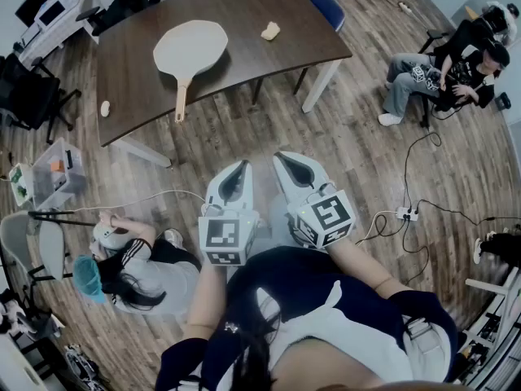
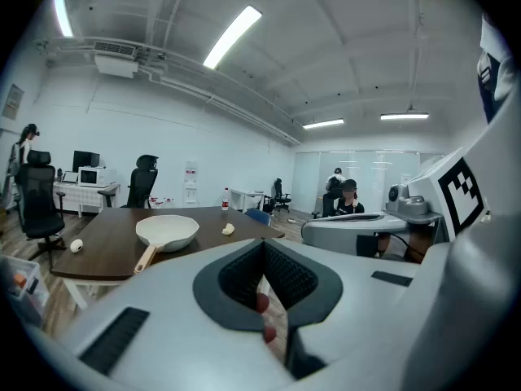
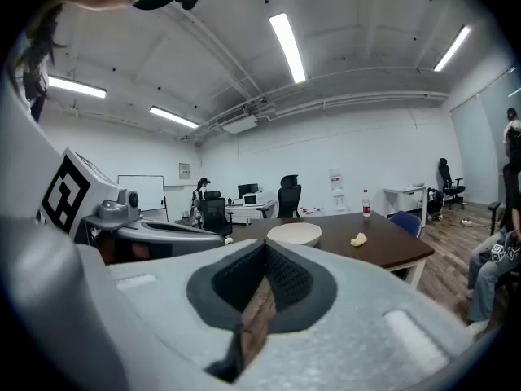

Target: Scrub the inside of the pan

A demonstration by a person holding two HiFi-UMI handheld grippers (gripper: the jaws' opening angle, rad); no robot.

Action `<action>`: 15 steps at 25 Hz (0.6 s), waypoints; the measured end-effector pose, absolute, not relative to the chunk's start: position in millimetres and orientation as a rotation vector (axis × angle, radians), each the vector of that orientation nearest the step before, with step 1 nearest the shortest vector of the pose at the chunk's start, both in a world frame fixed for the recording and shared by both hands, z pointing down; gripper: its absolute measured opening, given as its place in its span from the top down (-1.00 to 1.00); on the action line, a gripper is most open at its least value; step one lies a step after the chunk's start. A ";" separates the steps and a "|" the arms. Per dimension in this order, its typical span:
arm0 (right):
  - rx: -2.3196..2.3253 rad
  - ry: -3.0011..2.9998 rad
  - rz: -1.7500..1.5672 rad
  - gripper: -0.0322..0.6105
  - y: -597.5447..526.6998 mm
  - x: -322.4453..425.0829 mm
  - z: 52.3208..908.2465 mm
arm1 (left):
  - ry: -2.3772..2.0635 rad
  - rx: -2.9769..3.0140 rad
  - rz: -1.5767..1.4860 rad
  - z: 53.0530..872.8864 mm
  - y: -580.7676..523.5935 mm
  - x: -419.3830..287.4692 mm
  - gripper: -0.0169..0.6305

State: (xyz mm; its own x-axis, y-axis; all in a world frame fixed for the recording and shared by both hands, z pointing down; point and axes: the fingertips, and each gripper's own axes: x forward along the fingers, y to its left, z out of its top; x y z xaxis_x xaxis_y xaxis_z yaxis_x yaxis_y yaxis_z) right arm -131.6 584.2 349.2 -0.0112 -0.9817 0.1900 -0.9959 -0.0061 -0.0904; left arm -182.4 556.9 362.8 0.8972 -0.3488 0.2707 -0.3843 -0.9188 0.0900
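A cream pan [image 1: 190, 47] with a wooden handle lies on the dark brown table [image 1: 244, 6], far ahead of both grippers. A small yellowish sponge [image 1: 270, 31] rests on the table to the pan's right. My left gripper [image 1: 235, 171] and right gripper [image 1: 294, 164] hang side by side over the wooden floor, well short of the table, both shut and holding nothing. In the left gripper view, past the left gripper [image 2: 262, 287], the pan [image 2: 167, 231] and sponge [image 2: 228, 229] show in the distance. The right gripper view shows the right gripper [image 3: 260, 300], pan [image 3: 294, 234] and sponge [image 3: 358, 239].
A small pale lump [image 1: 104, 108] lies at the table's left end. One person [image 1: 134, 267] sits on the floor at lower left, another [image 1: 440, 72] on a chair at right. A blue chair [image 1: 326, 5], a storage box [image 1: 53, 173] and a power strip [image 1: 404, 213] with cables stand around.
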 end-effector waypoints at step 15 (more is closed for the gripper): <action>2.114 -2.200 0.324 0.90 486.7 -28.2 365.1 | -0.597 2.892 0.419 377.5 460.0 -78.1 0.93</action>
State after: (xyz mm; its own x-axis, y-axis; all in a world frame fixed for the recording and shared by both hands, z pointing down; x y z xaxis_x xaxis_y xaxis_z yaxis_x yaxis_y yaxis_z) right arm -28.2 486.7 365.1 -0.0492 -0.9789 0.1982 -0.9945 0.0297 -0.1003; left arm -78.1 460.0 377.5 0.8810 -0.3636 0.3027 -0.4081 -0.9077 0.0975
